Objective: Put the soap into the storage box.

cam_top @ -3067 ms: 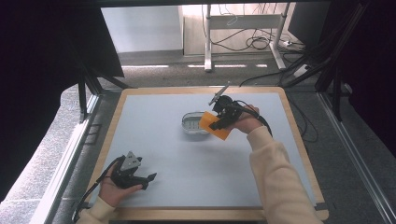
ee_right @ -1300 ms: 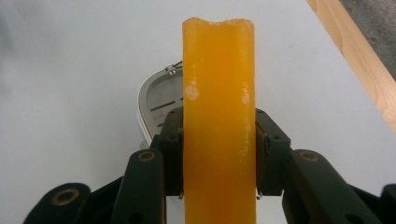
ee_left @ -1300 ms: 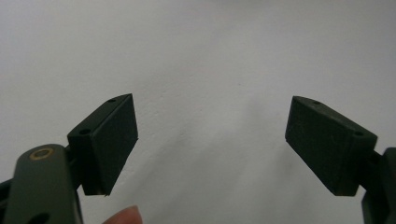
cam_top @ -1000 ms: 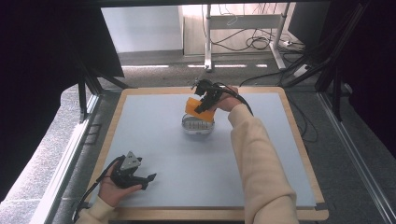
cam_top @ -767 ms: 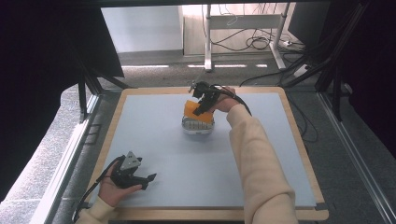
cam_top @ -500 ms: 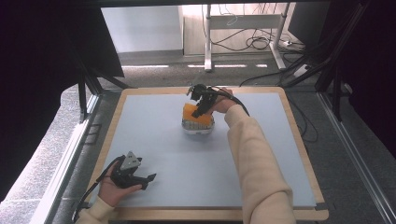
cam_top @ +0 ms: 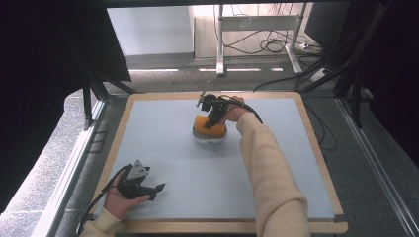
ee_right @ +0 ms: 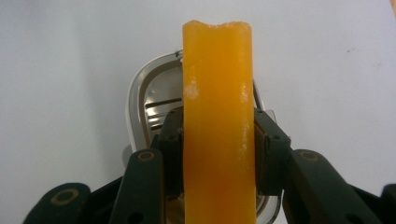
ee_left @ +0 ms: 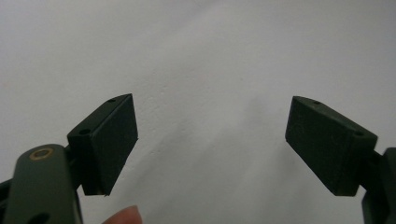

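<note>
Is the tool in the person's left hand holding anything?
No, the left tool has its jaws spread wide, with bare grey table between them.

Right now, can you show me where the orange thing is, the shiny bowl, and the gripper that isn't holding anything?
orange piece [ee_right: 218, 121], right gripper view, its flat front face.
shiny bowl [ee_right: 140, 93], right gripper view, its left rim.
left gripper [ee_left: 210, 140], left gripper view, midway between its open jaws.

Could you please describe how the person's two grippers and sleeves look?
Both are black: the left gripper carries a grey three-cornered plate, blocky black fingers and a black cable; the right gripper trails a black cable too. Cream long sleeves cover both arms.
</note>
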`<state>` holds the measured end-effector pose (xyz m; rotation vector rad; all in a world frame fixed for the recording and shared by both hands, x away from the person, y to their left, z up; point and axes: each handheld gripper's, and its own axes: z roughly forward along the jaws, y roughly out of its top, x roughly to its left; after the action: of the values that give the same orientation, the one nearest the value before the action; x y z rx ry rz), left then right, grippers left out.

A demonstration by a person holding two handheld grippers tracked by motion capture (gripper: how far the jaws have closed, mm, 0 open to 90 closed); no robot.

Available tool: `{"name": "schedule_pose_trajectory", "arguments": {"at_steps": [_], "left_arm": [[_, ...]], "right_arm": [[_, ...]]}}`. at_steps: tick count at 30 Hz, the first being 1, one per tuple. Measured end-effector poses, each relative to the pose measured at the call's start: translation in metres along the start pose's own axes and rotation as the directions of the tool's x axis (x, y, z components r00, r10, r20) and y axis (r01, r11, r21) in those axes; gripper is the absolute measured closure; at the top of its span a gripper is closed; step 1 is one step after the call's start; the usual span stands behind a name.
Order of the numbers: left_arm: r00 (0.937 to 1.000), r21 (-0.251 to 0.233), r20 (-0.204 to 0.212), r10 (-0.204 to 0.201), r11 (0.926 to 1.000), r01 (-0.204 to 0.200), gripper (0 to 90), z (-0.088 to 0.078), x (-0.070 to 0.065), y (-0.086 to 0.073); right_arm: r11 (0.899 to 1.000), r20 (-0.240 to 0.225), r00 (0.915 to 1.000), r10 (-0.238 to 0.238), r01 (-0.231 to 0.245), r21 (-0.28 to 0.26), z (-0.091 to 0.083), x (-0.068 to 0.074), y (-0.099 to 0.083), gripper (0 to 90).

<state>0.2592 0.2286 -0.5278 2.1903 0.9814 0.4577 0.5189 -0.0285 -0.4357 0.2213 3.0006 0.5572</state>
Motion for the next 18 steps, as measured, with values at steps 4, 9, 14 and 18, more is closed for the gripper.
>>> {"name": "schedule_pose_trajectory", "arguments": {"at_steps": [4,9,14,18], "left_arm": [[1.0,-0.001,0.0,-0.002,1.0,0.002,16.9,0.0,0.0,0.0],[1.0,-0.001,0.001,-0.002,1.0,0.002,16.9,0.0,0.0,0.0],[1.0,-0.001,0.0,-0.001,1.0,0.001,16.9,0.0,0.0,0.0],[1.0,0.004,0.003,0.002,1.0,-0.002,16.9,0.0,0.0,0.0]], "right_arm": [[1.0,0.014,0.9999,0.007,-0.007,-0.022,0.002,-0.001,0.0,60.3],[0.997,0.063,0.9965,0.055,-0.051,-0.059,-0.004,-0.003,-0.003,45.2],[0.988,0.135,0.9821,0.131,-0.119,-0.097,-0.006,-0.004,-0.008,36.6],[0.981,0.168,0.972,0.164,-0.143,-0.133,-0.009,-0.002,-0.011,31.3]]}}
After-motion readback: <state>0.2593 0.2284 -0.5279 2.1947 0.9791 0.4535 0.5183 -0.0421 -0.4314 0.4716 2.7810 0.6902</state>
